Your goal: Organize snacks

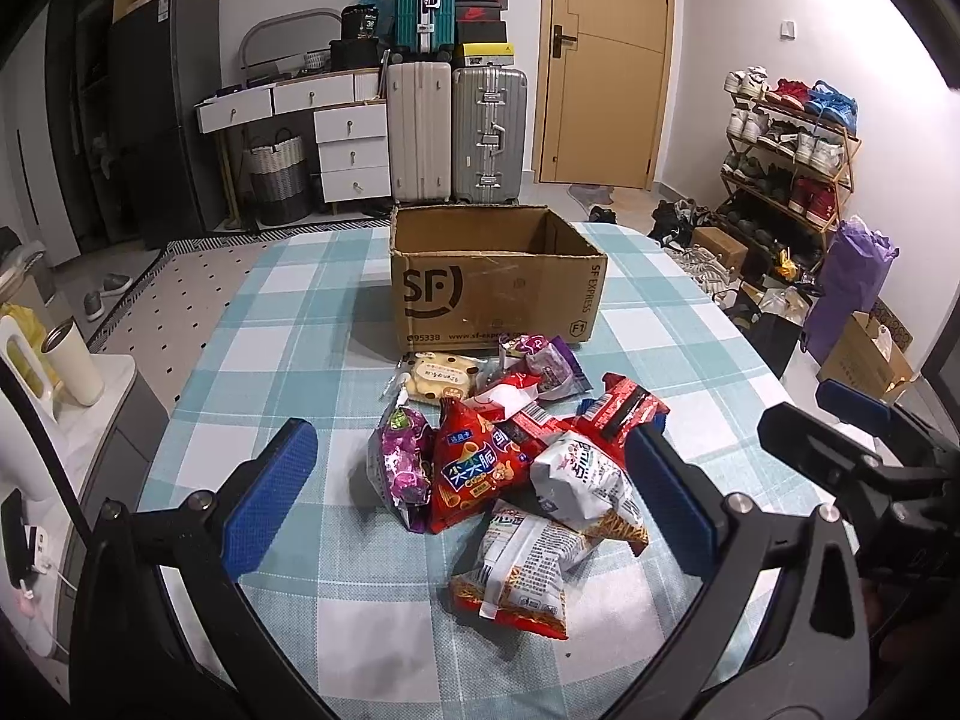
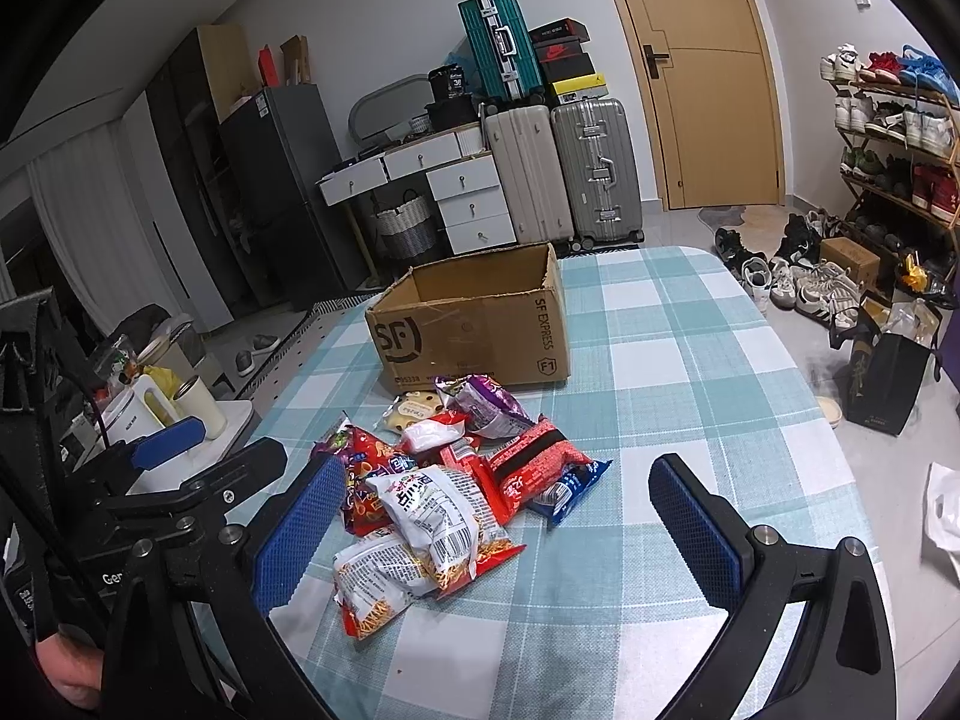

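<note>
A pile of snack packets (image 1: 510, 468) lies on the checked tablecloth (image 1: 288, 312); it also shows in the right wrist view (image 2: 450, 480). It holds red, white, purple and blue bags. An open, empty-looking SF cardboard box (image 1: 495, 282) stands just behind the pile, also in the right wrist view (image 2: 474, 324). My left gripper (image 1: 474, 474) is open, hovering over the near side of the pile. My right gripper (image 2: 498, 516) is open, just right of the pile; it shows at the right edge of the left wrist view (image 1: 852, 420).
The round table's edge (image 2: 810, 396) falls off to the right, with shoes, bags and a shoe rack (image 2: 900, 156) beyond. A side stand with a mug (image 1: 75, 366) sits left of the table. Suitcases (image 1: 456, 132), drawers and a door stand behind.
</note>
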Tool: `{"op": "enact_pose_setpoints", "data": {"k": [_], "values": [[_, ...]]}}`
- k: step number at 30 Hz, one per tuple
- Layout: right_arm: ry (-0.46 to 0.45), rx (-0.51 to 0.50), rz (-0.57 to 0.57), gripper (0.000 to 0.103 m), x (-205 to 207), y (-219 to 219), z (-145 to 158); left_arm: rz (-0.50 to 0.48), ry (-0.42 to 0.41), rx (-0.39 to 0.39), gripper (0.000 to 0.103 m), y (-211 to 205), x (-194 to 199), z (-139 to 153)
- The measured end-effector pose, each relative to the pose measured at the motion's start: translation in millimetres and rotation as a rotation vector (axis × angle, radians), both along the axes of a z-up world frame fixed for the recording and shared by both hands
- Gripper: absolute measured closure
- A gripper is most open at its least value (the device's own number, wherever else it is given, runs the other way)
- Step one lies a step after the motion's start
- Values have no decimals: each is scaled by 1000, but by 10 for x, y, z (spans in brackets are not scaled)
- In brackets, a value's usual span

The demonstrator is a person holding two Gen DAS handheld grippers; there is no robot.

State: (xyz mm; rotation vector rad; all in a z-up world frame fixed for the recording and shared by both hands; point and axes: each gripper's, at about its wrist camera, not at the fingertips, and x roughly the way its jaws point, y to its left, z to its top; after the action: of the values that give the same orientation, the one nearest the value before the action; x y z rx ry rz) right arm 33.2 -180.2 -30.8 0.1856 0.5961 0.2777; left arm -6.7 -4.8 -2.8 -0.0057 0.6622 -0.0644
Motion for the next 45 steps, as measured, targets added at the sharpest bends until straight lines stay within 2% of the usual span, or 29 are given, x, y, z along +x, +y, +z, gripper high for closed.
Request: {"op": "enact_pose_setpoints", "data": {"k": [18,28,31,45], "values": [[6,5,-1,0,5,-6,-9,1,24,-11,1,20,51,-61],[39,12,-8,0,120,-61,-193,4,45,-6,1,36,143,-139],[48,13,-3,0,201,-72,-264,14,57,1,1,65,223,-195],[152,51,21,0,913,-194,-767,32,122,-68,1,347,554,-480]]}}
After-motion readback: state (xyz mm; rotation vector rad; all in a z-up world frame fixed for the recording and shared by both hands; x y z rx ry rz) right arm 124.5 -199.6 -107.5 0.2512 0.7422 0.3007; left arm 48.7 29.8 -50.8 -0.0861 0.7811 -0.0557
